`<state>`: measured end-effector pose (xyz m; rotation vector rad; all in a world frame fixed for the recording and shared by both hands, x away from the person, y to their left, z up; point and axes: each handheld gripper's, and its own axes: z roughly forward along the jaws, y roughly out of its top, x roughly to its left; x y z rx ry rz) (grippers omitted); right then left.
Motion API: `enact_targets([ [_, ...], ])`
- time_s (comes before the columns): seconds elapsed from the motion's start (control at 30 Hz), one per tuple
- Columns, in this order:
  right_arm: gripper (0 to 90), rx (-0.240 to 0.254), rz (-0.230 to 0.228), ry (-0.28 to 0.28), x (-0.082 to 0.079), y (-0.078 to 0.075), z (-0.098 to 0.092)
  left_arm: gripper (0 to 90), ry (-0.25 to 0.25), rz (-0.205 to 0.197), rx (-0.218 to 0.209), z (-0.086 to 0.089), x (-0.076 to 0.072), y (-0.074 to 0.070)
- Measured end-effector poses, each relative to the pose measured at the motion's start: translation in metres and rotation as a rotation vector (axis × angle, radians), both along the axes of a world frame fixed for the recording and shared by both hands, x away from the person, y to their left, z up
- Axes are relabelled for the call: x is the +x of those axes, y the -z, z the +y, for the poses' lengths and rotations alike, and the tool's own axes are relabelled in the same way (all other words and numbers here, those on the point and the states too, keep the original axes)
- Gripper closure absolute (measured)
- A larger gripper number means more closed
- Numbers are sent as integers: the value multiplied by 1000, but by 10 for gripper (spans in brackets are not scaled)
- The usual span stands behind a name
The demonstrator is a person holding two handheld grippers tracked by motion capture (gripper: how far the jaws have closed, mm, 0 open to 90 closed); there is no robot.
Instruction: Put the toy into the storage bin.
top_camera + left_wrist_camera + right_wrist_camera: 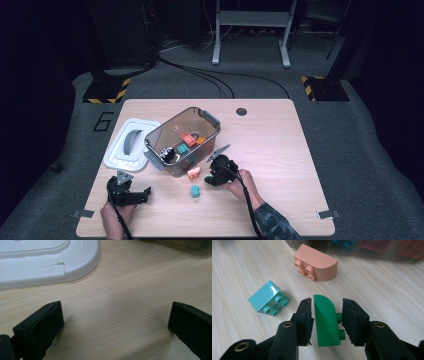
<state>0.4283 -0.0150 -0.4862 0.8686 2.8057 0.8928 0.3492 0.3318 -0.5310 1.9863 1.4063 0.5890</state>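
A green brick with a rounded top (325,325) lies on the table between the jaws of my right gripper (327,312). The black pads stand just off its sides and do not press it, so the gripper is open. In the high view the right gripper (212,176) sits beside the clear bin (212,120). A pink rounded brick (319,262) (194,173) lies just ahead of it against the bin, and a teal square brick (268,297) (195,190) lies to its left. My left gripper (116,320) (142,194) rests open on bare wood near the front left.
The clear bin (362,247) holds several coloured bricks, among them a red one (189,139) and a teal one (182,148). Its white lid (117,160) (50,262) lies to the bin's left, just beyond the left gripper. A round hole (241,111) marks the table's far edge.
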Motion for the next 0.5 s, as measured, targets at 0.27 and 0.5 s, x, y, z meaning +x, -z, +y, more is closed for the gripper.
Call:
enact_targets([
  [0.27,663,-21,18,13,3,2,2,0,1,2,-3,0,0,0],
  [0.5,668,13,7,57,5,0,-9,0,-2,-7,-4,0,0,1],
])
